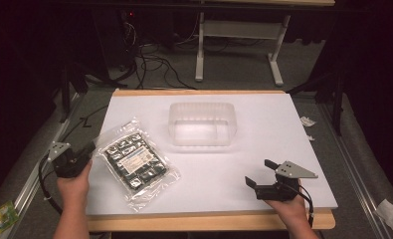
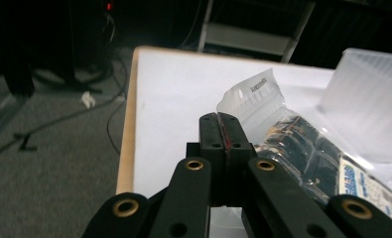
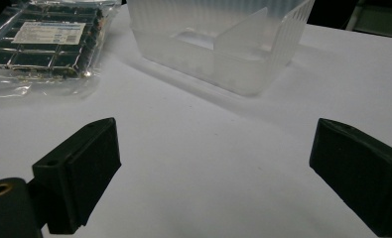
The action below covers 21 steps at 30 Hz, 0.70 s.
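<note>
Slippage risk: left tongs (image 2: 222,130) clamp only the clear packet's (image 1: 136,162) thin corner, right tongs (image 3: 218,173) stand apart, so it may tear free.

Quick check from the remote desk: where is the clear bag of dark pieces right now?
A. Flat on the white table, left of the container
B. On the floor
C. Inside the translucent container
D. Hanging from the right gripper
A: the bag lies on the white table, left of the translucent container, which stands apart from it.
</note>
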Motion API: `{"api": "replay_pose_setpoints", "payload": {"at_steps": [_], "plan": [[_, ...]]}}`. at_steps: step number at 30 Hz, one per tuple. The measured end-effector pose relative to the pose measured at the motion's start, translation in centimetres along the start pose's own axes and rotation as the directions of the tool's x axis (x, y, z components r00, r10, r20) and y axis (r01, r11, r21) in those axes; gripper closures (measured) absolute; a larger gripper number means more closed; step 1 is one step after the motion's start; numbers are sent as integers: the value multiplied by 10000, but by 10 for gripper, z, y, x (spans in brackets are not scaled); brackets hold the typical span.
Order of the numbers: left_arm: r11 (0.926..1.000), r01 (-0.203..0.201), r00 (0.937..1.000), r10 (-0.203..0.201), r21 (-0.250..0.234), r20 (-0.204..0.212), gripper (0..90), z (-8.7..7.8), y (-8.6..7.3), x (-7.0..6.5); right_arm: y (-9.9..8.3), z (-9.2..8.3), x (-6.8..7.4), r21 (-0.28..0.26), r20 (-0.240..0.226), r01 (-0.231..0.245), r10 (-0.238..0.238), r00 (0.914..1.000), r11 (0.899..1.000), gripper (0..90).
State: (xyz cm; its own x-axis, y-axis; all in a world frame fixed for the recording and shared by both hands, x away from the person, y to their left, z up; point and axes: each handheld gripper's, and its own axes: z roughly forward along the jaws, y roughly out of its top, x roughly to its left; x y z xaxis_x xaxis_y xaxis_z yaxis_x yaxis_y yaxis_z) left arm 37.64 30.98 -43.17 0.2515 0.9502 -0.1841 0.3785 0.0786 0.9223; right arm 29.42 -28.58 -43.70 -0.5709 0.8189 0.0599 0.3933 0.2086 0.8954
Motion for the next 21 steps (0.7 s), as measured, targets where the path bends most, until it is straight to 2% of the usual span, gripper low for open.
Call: {"api": "replay_pose_setpoints", "payload": {"at_steps": [3,4,7,8,11,12,14,16,17,18,19,20,21], "plan": [[9974,-412,9991,413,-589,3,900,-10,11,-12,1,-1,2,-56,-3,-5,5,10000,10000,56],[9940,-637,9979,641,-884,14,900,-17,17,-19,1,-2,2,-122,-13,76,-76,10000,9999,55],[9861,-1019,9947,1028,-1316,-4,900,-27,24,-30,2,-3,3,-171,-38,68,-68,10000,9998,55],[9861,-1019,9947,1028,-1316,-4,900,-27,24,-30,2,-3,3,-171,-38,68,-68,10000,9998,55],[9775,-1340,9905,1371,-1632,80,900,-35,29,-40,3,-3,5,-267,-114,54,-57,9999,9996,49],[9775,-1340,9905,1371,-1632,80,900,-35,29,-40,4,-3,6,-287,-115,132,-136,9998,9995,43],[9716,-1494,9877,1553,-1833,180,900,-37,32,-46,6,-2,10,-271,-161,185,-190,9997,9995,38],[9693,-1550,9867,1616,-1906,198,900,-38,33,-48,8,2,13,-315,-434,-62,48,9990,9995,32],[9653,-1606,9852,1696,-2060,268,900,-40,36,-53,10,6,15,-333,-634,-265,244,9977,9991,31],[9653,-1606,9852,1696,-2060,268,900,-40,36,-53,10,6,15,-333,-634,-265,244,9977,9991,31],[9605,-1699,9828,1817,-2205,341,900,-41,40,-58,16,15,23,-257,-913,-196,172,9957,9995,32],[9605,-1699,9828,1817,-2205,341,900,-41,40,-58,16,15,23,-257,-913,-196,172,9957,9995,32],[9561,-1758,9803,1918,-2343,472,900,-43,43,-64,22,24,29,-100,-1270,-220,205,9917,9997,40]]}}
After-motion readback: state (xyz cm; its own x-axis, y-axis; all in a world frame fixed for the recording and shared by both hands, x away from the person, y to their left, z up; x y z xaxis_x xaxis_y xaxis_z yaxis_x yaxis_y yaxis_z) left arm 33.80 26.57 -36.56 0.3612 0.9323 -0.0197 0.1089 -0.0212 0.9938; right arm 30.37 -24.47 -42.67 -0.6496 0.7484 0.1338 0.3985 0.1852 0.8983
